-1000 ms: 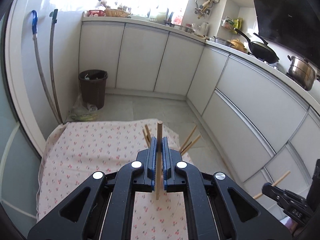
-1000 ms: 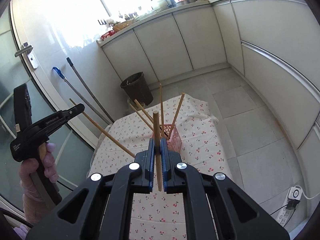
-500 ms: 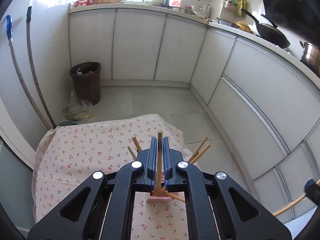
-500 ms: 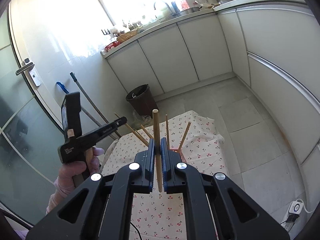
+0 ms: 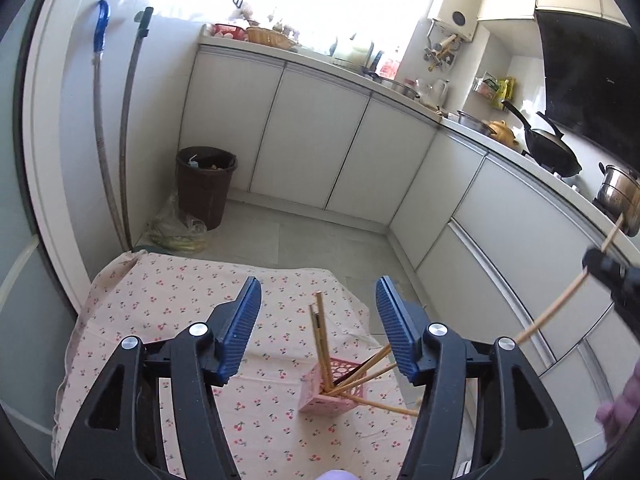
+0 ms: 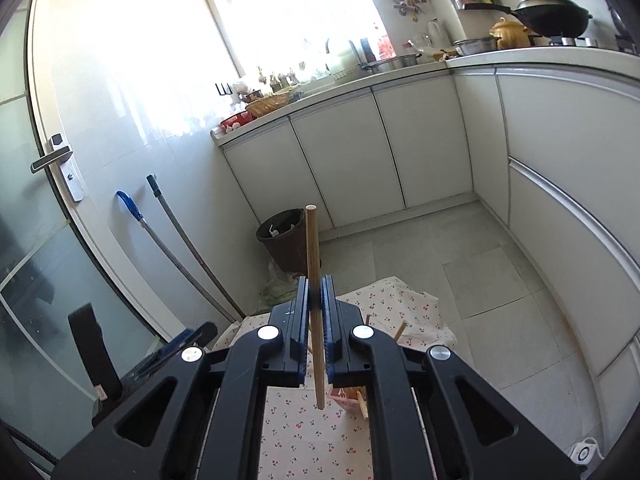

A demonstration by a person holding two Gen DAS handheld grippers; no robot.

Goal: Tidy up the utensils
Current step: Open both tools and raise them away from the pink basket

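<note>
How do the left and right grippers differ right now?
The left gripper has its jaws spread wide and holds nothing; the right gripper is shut on a chopstick.
The left gripper looks down on the pink holder with its chopsticks fanned out; in the right wrist view the right gripper mostly hides that holder.
Both are black with blue ribbed pads, above the cherry-print cloth.

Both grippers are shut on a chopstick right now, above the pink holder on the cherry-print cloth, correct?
Not quite. Only the right gripper is shut on a chopstick. The left wrist view shows the left gripper with its jaws wide open and empty, above the pink holder on the cherry-print cloth.
</note>
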